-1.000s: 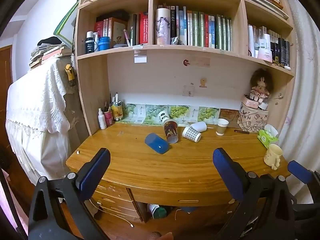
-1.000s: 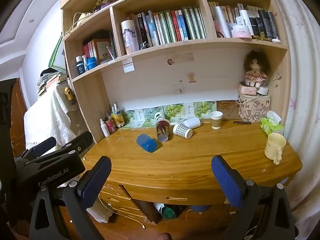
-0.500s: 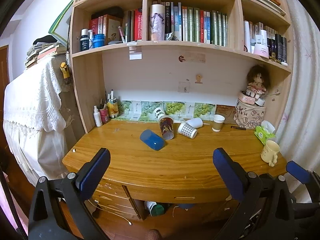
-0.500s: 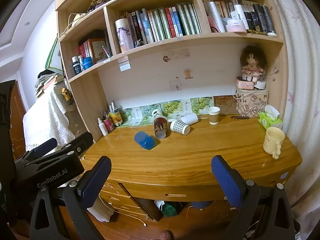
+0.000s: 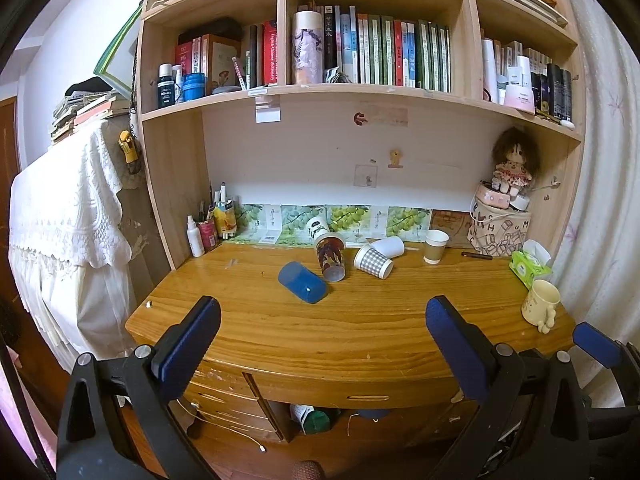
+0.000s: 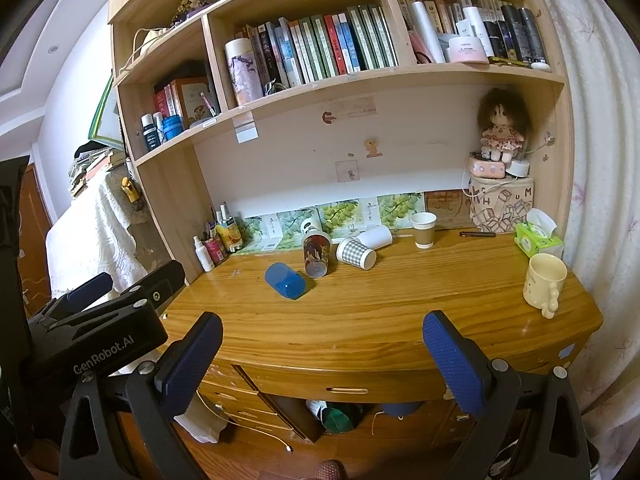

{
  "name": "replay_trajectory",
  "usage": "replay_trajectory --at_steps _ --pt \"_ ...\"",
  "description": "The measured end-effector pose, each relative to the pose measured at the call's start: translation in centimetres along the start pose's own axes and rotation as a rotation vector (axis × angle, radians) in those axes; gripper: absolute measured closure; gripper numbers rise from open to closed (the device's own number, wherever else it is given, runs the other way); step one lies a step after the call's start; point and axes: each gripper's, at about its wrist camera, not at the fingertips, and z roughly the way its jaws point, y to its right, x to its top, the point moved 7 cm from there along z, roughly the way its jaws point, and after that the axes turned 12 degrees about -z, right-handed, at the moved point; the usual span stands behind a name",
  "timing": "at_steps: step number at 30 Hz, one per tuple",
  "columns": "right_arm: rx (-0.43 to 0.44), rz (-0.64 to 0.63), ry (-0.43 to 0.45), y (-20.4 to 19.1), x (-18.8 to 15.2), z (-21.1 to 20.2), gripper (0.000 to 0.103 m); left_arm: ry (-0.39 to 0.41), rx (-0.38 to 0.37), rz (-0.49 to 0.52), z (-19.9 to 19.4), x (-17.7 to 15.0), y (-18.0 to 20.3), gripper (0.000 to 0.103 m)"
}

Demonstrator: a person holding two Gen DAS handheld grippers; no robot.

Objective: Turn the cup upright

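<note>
Several cups lie on their sides on the wooden desk (image 5: 360, 332): a blue cup (image 5: 302, 282) (image 6: 285, 281), a red patterned cup (image 5: 330, 257) (image 6: 316, 254), a grey checked cup (image 5: 373, 261) (image 6: 355, 253) and a white cup (image 5: 388, 247) (image 6: 376, 237) behind it. A brown paper cup (image 5: 434, 246) (image 6: 423, 229) stands upright. My left gripper (image 5: 322, 338) is open and empty, in front of the desk edge. My right gripper (image 6: 322, 360) is open and empty, also short of the desk.
A cream mug (image 5: 541, 307) (image 6: 545, 281) stands at the desk's right end by a green tissue pack (image 5: 529, 263). Bottles and pens (image 5: 210, 228) stand at the back left. Bookshelves rise above. A doll on a box (image 5: 505, 216) is at the back right. Drawers sit under the desk.
Both grippers have moved slightly closer to the desk and tilted upward; the cups sit a little lower in view. No object on the desk has moved.
</note>
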Motion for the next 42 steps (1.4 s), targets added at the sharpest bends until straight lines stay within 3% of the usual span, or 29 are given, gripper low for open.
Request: replay_trajectory --at_steps 13,26,42 --pt "0.013 0.014 -0.018 0.5 -0.8 -0.2 0.002 -0.012 0.006 0.010 0.1 -0.2 0.0 0.001" --pt "-0.014 0.064 -0.057 2.5 -1.4 -0.3 0.002 -0.063 -0.006 0.051 0.7 -1.5 2.4 0.001" --pt "-0.054 0.077 -0.135 5.3 -1.4 3.3 0.002 -0.162 -0.039 0.034 5.6 -1.8 4.4 0.001"
